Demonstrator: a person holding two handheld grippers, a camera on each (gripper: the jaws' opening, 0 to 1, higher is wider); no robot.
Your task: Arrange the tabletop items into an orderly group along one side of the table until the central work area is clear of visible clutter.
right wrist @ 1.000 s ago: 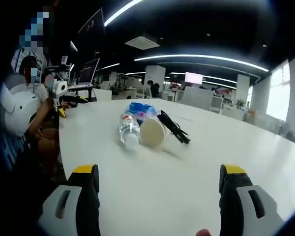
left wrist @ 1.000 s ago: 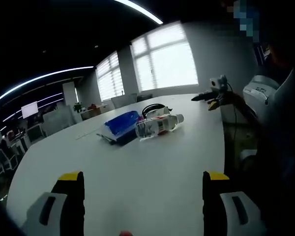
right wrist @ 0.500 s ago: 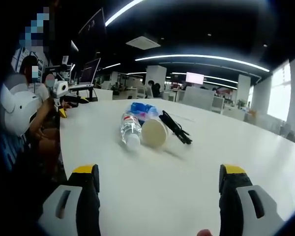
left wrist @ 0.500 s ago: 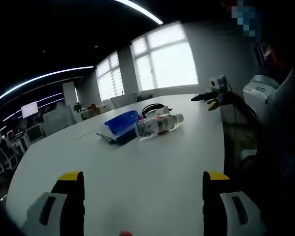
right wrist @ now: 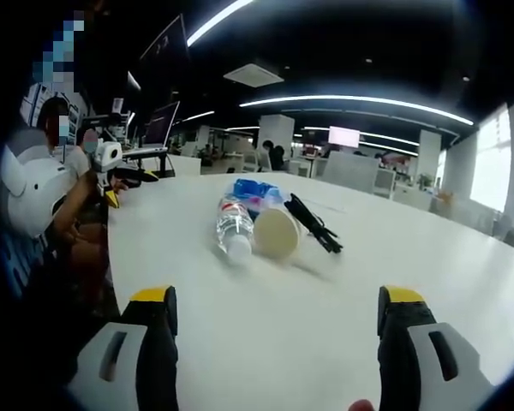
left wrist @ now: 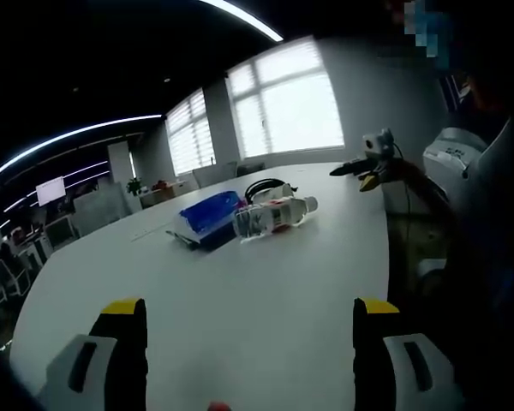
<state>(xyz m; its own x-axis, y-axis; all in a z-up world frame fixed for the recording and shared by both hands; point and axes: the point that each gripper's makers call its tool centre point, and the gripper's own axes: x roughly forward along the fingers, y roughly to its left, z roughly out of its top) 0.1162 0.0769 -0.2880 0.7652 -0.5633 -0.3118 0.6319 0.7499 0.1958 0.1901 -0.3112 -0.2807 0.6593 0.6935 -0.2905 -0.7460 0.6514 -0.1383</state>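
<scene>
In the left gripper view, the left gripper (left wrist: 248, 342) is hovering low over the bare near part of the white table (left wrist: 265, 291), its two yellow-tipped jaws standing wide apart and grasping nothing. Farther along the tabletop the items are lying in a tight cluster: a clear water bottle (left wrist: 270, 216) is lying on its side, with a blue packet (left wrist: 207, 214) just beside it on the left and a black cable (left wrist: 265, 186) looping behind it. Past the table's right edge, the other gripper (left wrist: 364, 163) is showing in a person's hand.

In the right gripper view, the right gripper (right wrist: 274, 347) is likewise hanging over open tabletop (right wrist: 325, 317), jaws released and wide apart, nothing between them. Ahead, near the middle of the table, the water bottle (right wrist: 235, 229) is lying with its cap pointing toward the camera, touching or almost touching a paper cup (right wrist: 277, 232) that is lying on its side with its round end facing the camera. The black cable (right wrist: 313, 226) is stretching out just right of the cup, and the blue packet (right wrist: 255, 189) is sitting behind the bottle and cup. At the left, beyond the table edge, the left gripper (right wrist: 120, 171) is showing, held by a seated person (right wrist: 38, 205). Far back, office desks and monitors are standing under ceiling light strips
</scene>
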